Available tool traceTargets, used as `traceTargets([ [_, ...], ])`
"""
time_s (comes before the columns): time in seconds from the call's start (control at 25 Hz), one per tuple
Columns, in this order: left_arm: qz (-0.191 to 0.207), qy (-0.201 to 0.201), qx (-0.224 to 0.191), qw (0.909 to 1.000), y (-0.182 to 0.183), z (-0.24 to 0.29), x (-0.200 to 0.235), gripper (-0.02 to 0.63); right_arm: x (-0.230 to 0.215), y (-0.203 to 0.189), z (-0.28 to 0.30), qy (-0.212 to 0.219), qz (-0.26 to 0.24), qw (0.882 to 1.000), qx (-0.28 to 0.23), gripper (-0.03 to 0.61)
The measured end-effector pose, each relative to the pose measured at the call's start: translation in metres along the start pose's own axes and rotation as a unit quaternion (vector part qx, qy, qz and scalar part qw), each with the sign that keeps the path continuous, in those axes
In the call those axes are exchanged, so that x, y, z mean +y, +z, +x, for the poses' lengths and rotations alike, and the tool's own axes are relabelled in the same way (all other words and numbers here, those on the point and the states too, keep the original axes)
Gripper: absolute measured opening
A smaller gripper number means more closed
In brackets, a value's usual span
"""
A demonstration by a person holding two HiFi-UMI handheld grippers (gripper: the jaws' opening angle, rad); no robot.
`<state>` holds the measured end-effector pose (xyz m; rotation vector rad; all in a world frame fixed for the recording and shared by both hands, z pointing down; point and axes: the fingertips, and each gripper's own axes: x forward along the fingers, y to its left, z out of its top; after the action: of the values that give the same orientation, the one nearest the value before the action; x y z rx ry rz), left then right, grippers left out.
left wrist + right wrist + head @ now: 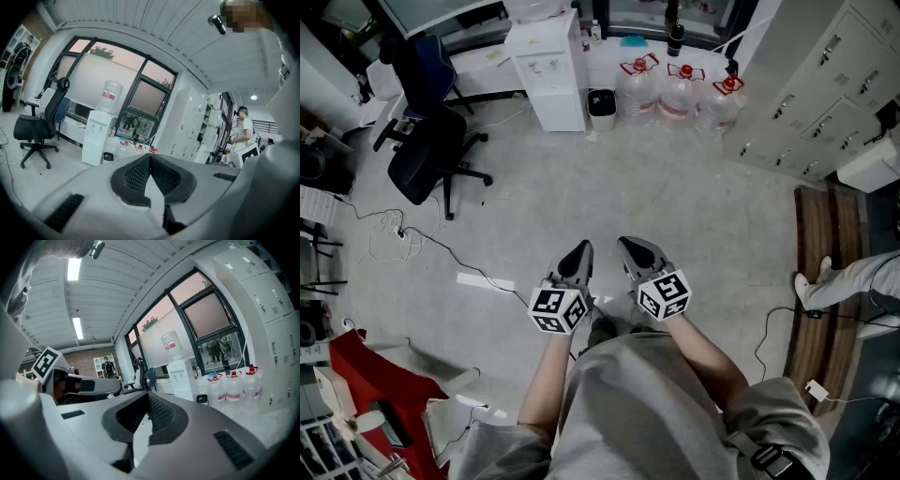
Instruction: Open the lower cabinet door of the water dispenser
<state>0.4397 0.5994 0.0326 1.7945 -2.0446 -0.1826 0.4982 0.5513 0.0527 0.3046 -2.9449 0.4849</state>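
The white water dispenser [548, 70] stands at the far wall across the room, its lower cabinet door closed; it also shows small in the left gripper view as the dispenser [97, 137] and in the right gripper view as the dispenser [182, 378], with a bottle on top. My left gripper [580, 248] and right gripper [626, 244] hang side by side in front of my body, far from the dispenser. Both are shut with nothing between the jaws, as the left gripper [150, 159] and right gripper [147, 396] views confirm.
A black office chair [431, 141] stands left of the path. Three large water bottles [680, 94] and a small black bin [601, 108] sit right of the dispenser. Grey lockers [825, 84] line the right wall. Cables [403, 234] trail on the floor. A person's leg [848, 281] is at right.
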Motion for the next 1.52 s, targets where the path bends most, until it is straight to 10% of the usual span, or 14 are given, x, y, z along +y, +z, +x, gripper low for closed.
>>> traceTargets([
  [0.68,0.005,0.042,0.009,0.9991,-0.011,0.043,-0.035,0.005,-0.065,0.003,-0.027,0.022,0.023,0.999,-0.009,0.012],
  [1.52,-0.034,0.005,0.025,0.9991,0.055,0.131,0.158,0.005,-0.099,0.022,0.162,-0.050,0.022,0.998,0.017,0.012],
])
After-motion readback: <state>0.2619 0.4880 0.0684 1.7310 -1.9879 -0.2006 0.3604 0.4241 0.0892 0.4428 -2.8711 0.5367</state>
